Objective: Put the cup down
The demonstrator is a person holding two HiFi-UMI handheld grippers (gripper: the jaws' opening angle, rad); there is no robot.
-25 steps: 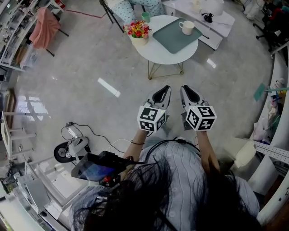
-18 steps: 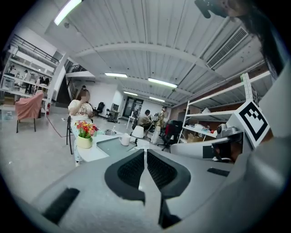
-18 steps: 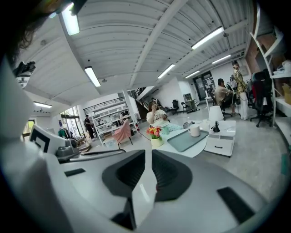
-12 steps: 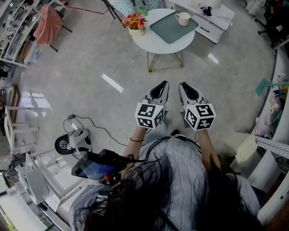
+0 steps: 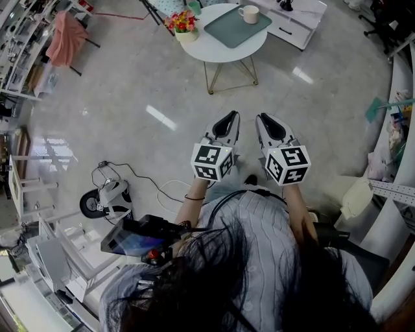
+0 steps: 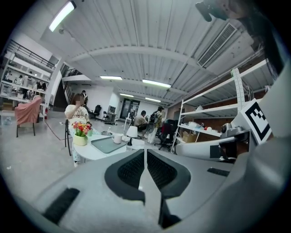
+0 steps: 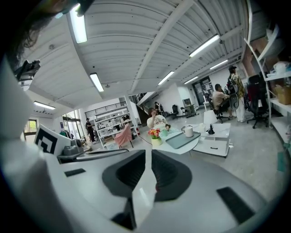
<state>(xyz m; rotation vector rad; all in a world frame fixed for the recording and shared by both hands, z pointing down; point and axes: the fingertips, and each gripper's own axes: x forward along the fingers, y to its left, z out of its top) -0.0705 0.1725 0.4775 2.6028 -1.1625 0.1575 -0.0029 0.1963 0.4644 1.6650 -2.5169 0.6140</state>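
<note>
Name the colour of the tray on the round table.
Muted green tray; clearest in the head view.

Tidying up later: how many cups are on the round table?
2: a white cup on the green tray, a green cup beside the flowers; others may be hidden.

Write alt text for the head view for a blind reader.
Seen from above, a person holds the left claw and the right claw side by side over a grey floor, both shut and empty. Ahead, a white cup stands on a green tray on a round white table, beside potted flowers.
</note>
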